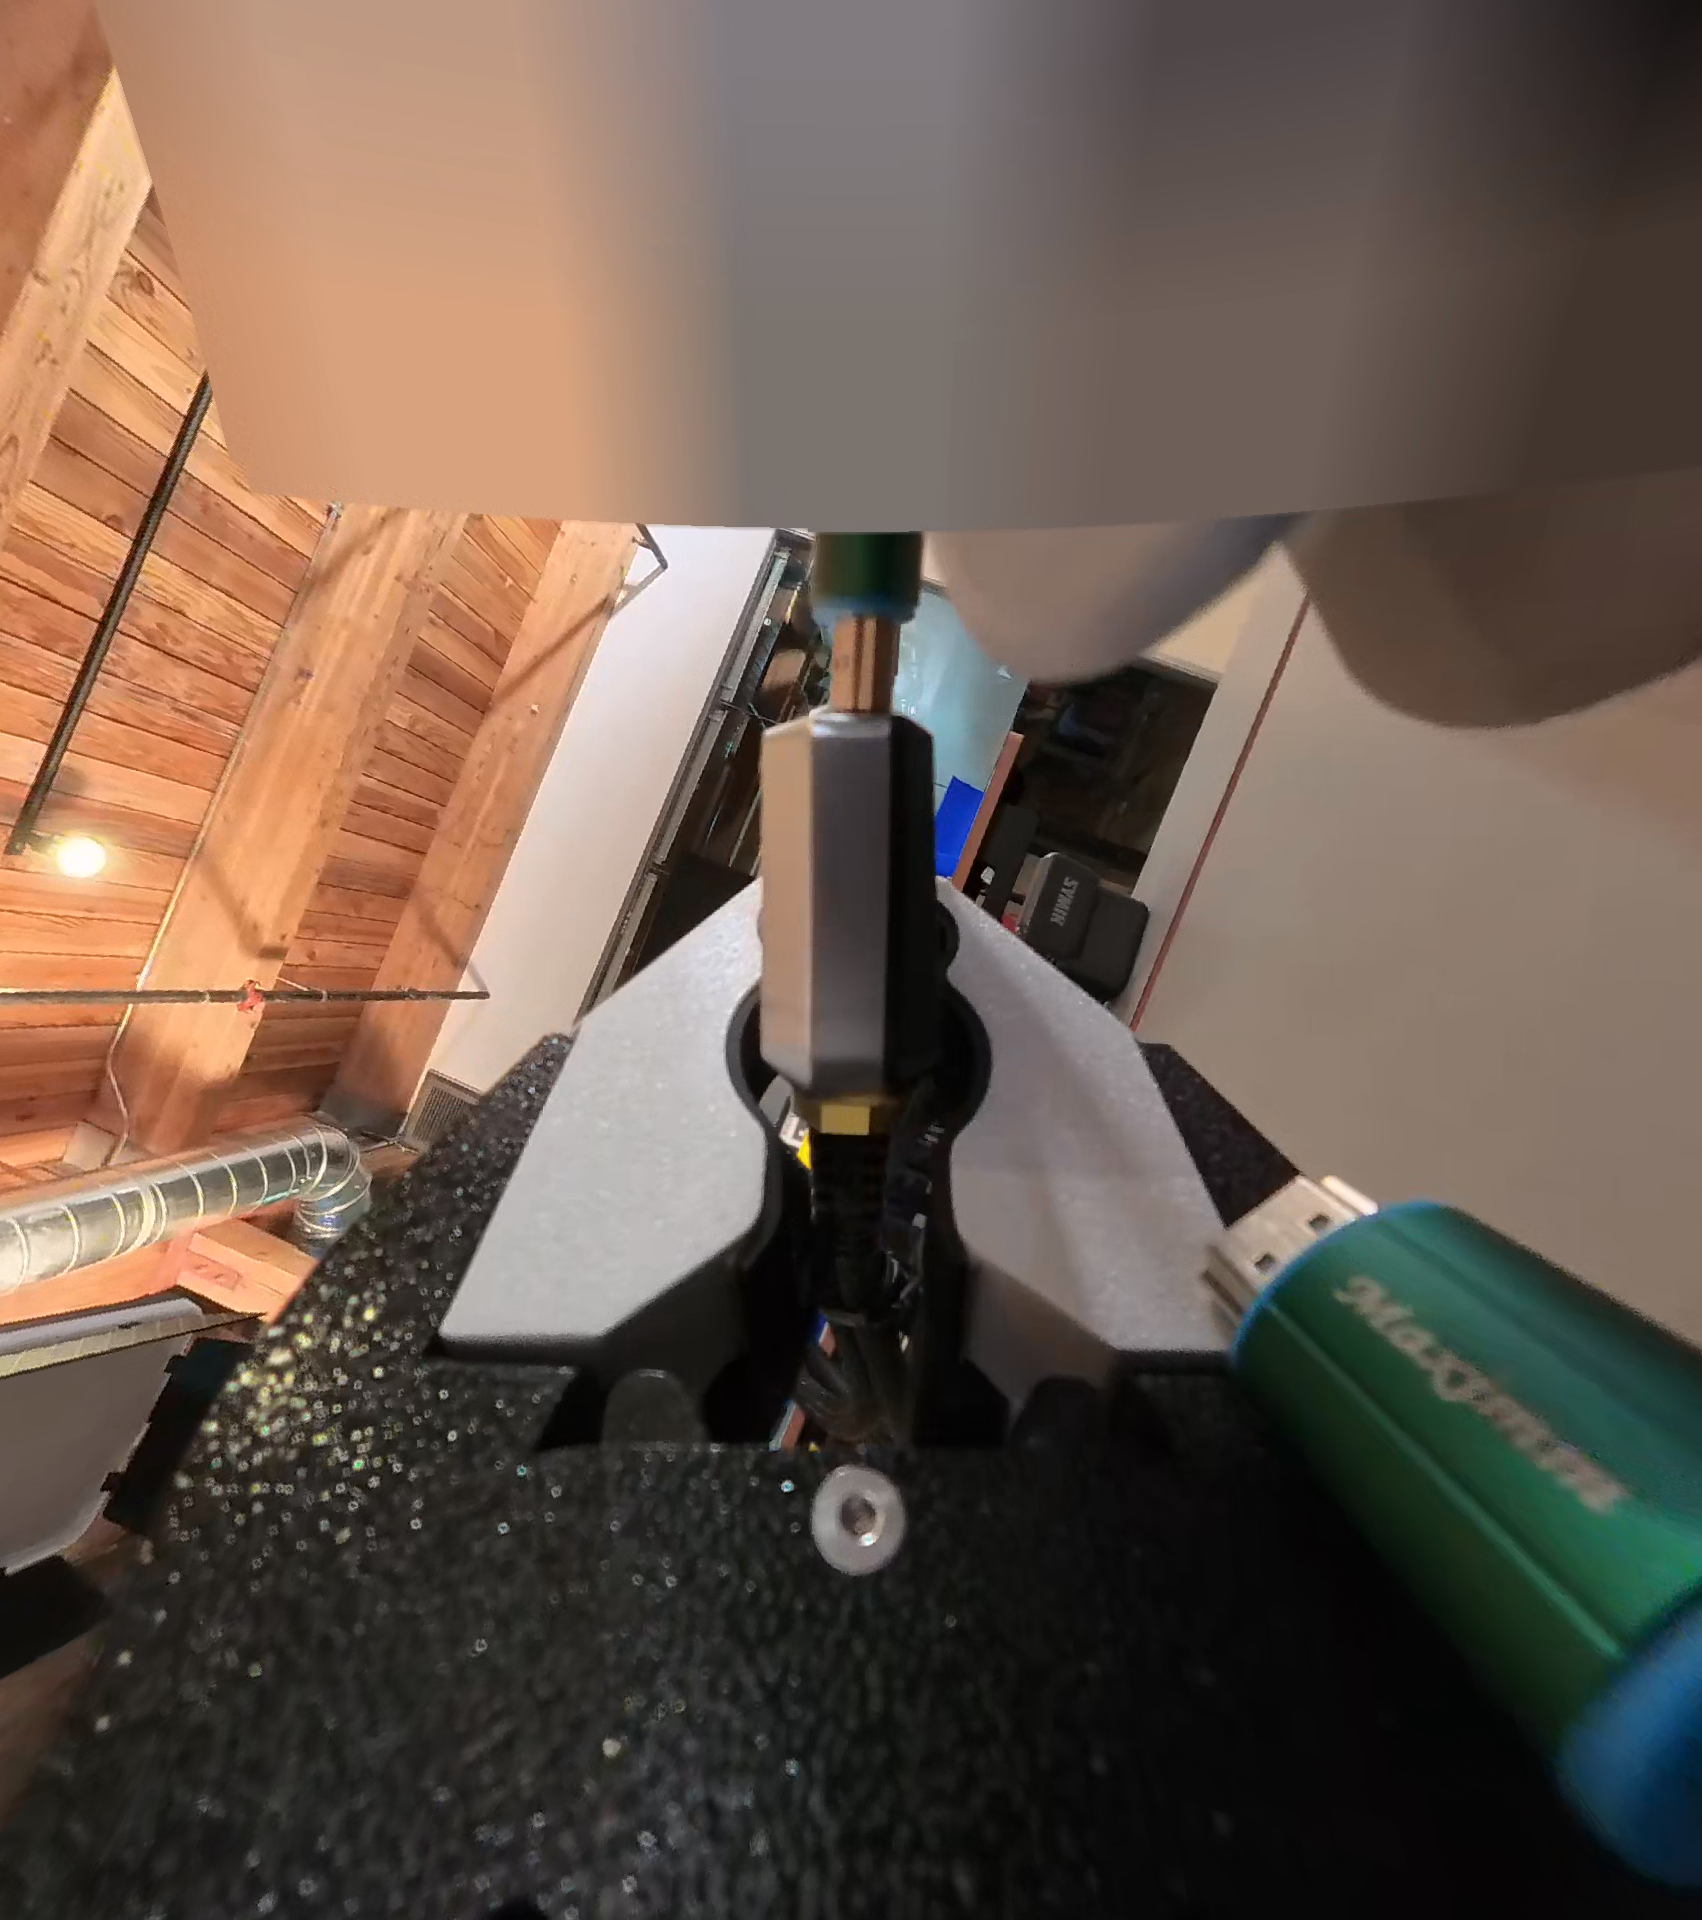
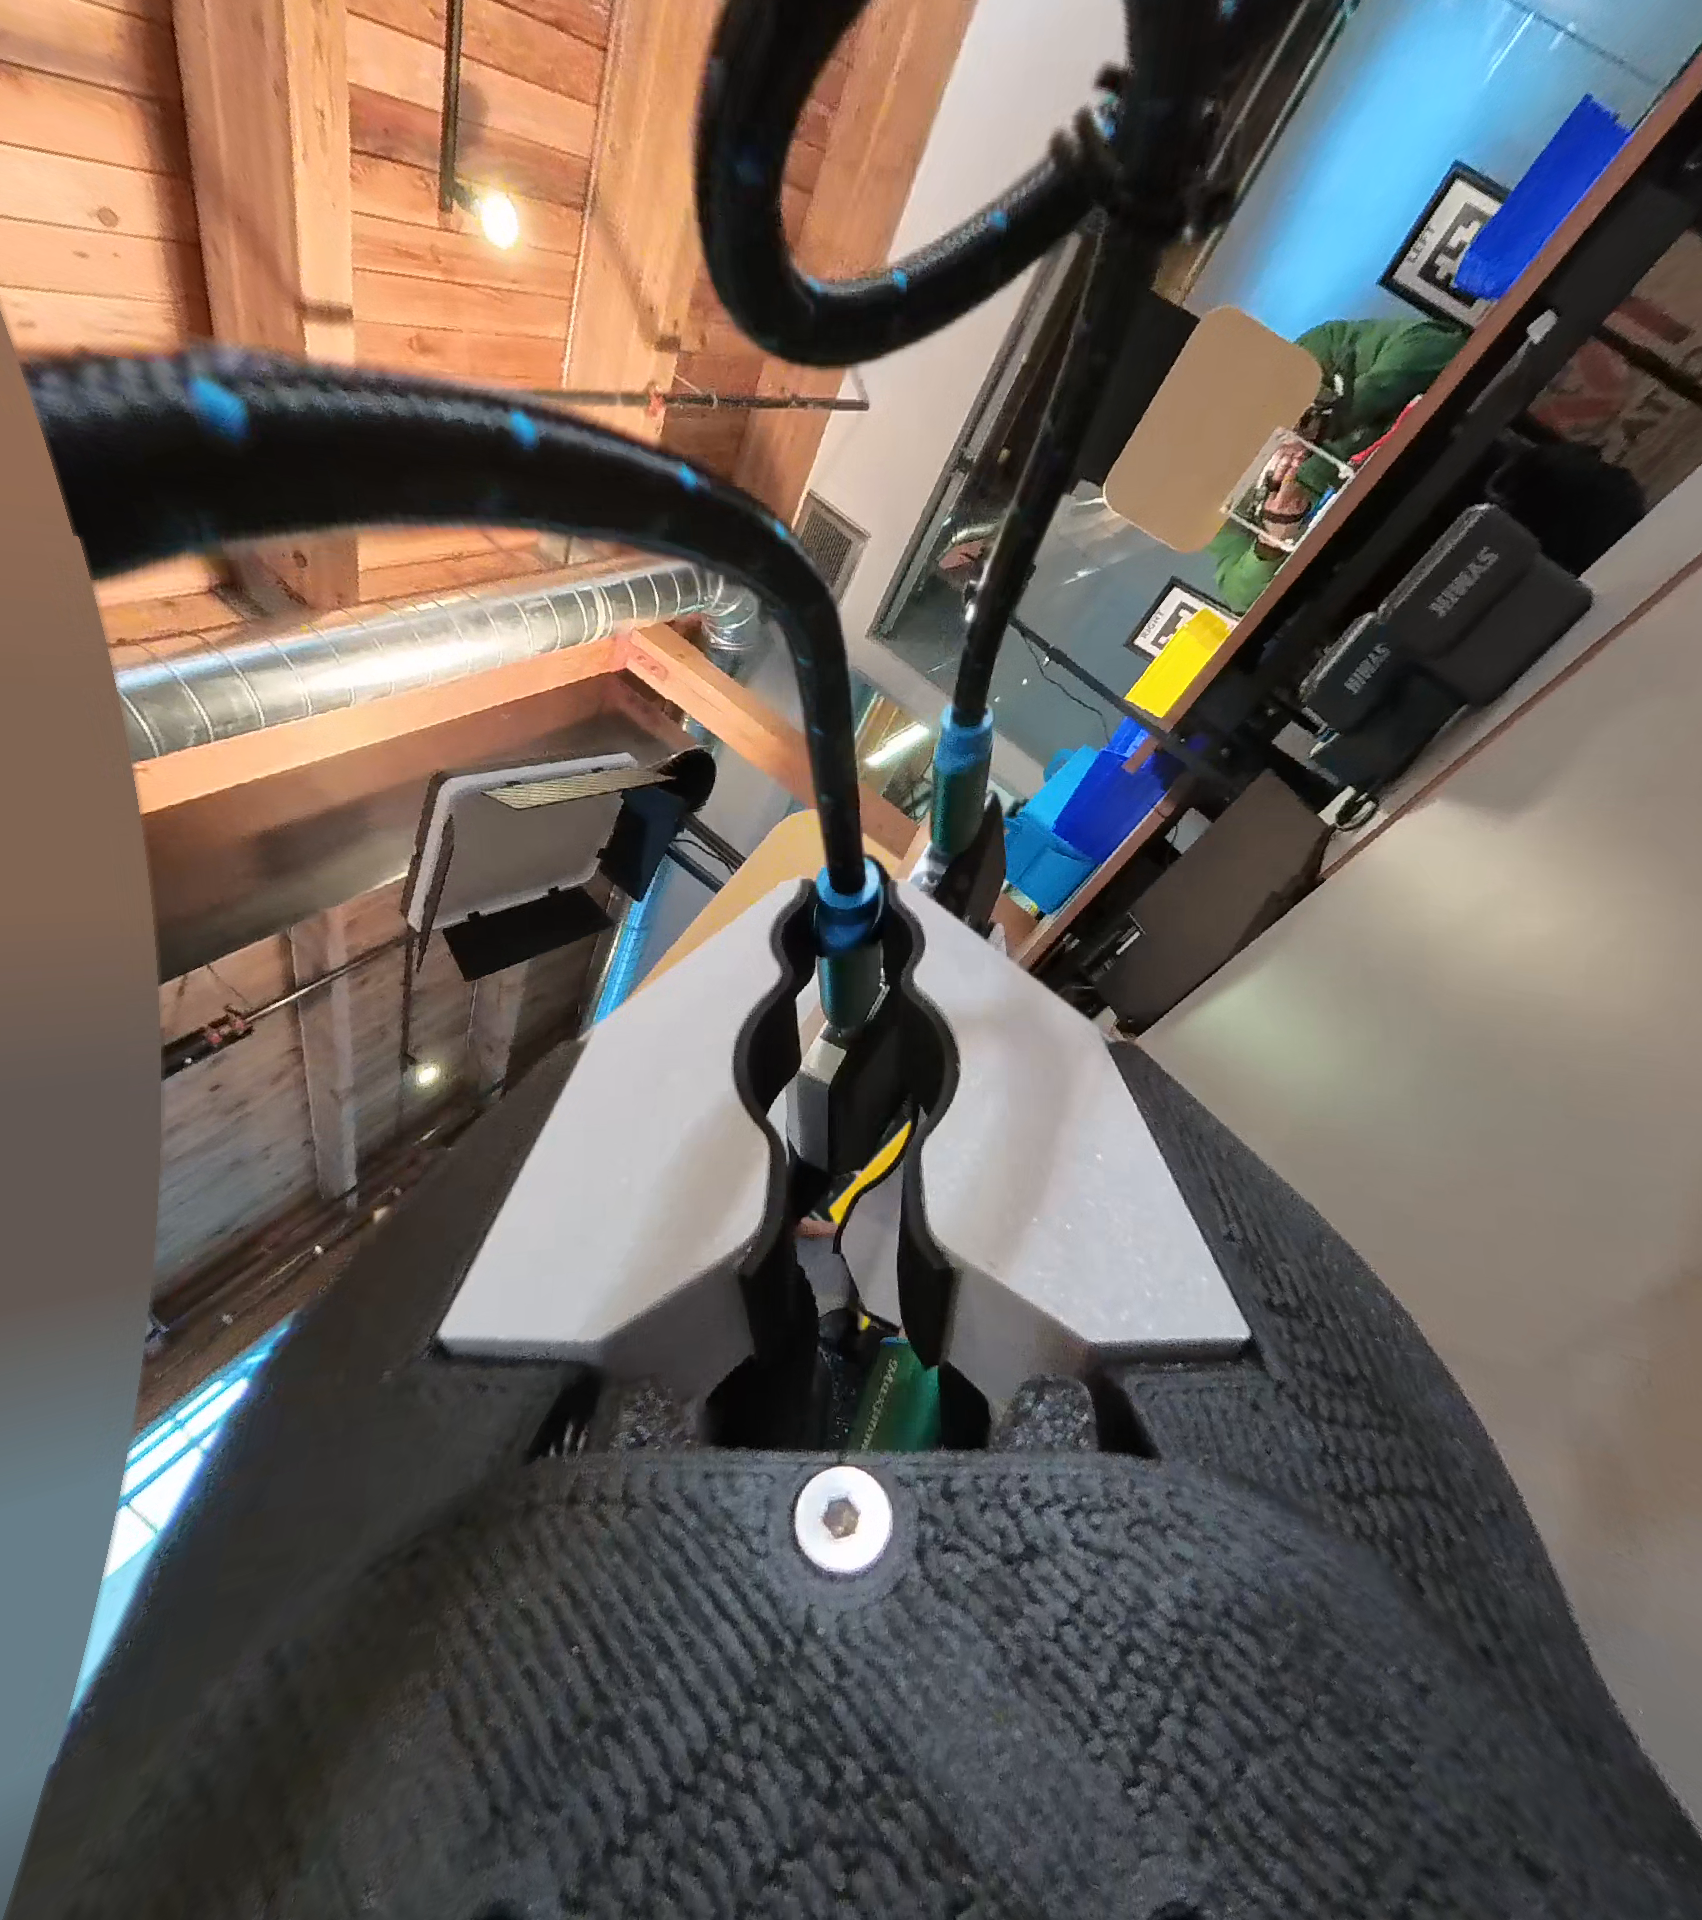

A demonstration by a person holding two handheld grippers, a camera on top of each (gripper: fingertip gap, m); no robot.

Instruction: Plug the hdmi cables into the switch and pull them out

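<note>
Holding the HDMI switch (image 1: 816, 831) in the left gripper (image 1: 852, 899), fingers (image 1: 639, 1091) closed hard on its two long flanks. Silver-and-black body standing between and past the fingertips, long axis in line with the fingers. Noting a gold fitting (image 1: 831, 1117) and dark leads at its near end, down in the gap. Seeing a green plug (image 1: 866, 566) entered at the far end, dead ahead of the fingertips, with a fair stretch of copper-toned tongue (image 1: 862, 665) left bare: judged only part-seated. Gripping with the right gripper (image 2: 847, 904) what is likely that same green plug, fingers drawn in snug round the shell just behind the blue collar (image 2: 842, 920); cannot confirm the match between views. Tracing the braided cable (image 2: 411, 457) out beyond the right fingertips, arching off to the left. Logging a second green plug (image 1: 1429, 1434) loose to the right of the left fingers, well back, tongue pointing forward. Next move judged to need a straight pull along the shared axis, away from the left fingertips; sideways lean likely to bind the tongue.
</note>
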